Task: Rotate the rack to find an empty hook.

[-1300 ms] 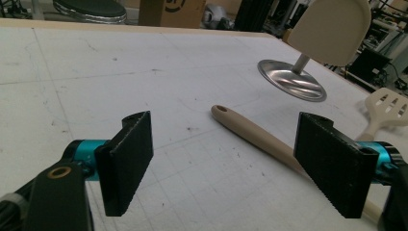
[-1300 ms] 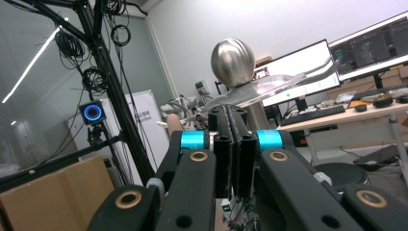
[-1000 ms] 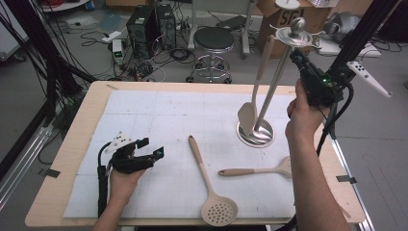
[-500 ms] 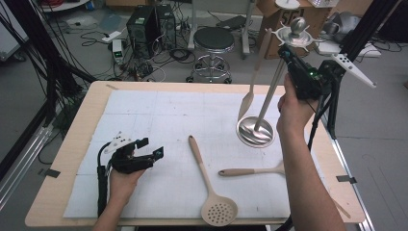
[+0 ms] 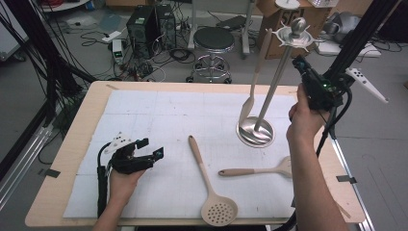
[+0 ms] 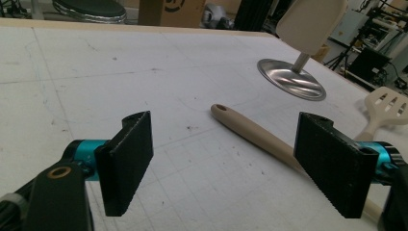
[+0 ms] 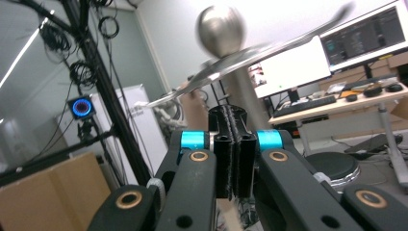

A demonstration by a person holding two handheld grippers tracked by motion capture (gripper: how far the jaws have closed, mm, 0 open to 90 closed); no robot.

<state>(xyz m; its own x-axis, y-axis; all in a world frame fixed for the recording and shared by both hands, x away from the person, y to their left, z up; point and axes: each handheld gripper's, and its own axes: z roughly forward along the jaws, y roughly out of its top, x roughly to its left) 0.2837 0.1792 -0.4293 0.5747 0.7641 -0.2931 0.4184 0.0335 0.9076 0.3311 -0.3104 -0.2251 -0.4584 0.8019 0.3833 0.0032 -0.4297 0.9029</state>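
A metal stand with a round base (image 5: 254, 132) and a ball top (image 5: 297, 24) stands at the right of the table. A beige spatula (image 5: 254, 82) hangs from one of its arms, with its blade (image 6: 310, 24) just above the base (image 6: 291, 79). My right gripper (image 5: 297, 61) is raised beside the pole below the top disc. Its jaws (image 7: 233, 115) are pressed together, and I see nothing between them. My left gripper (image 5: 146, 151) rests on the white mat with its jaws (image 6: 231, 159) wide open and nothing held. The handle of a beige skimmer (image 6: 260, 137) lies beyond them.
The skimmer (image 5: 211, 192) lies in the middle front of the mat. A slotted turner (image 5: 260, 171) lies flat to its right, under the right forearm. A stool (image 5: 213, 41) and cables stand on the floor beyond the table's far edge.
The right hand swung left toward the stand, then came back right and a little down. The spatula's blade, earlier down against the base, now hangs just above it. The left gripper has stayed still.
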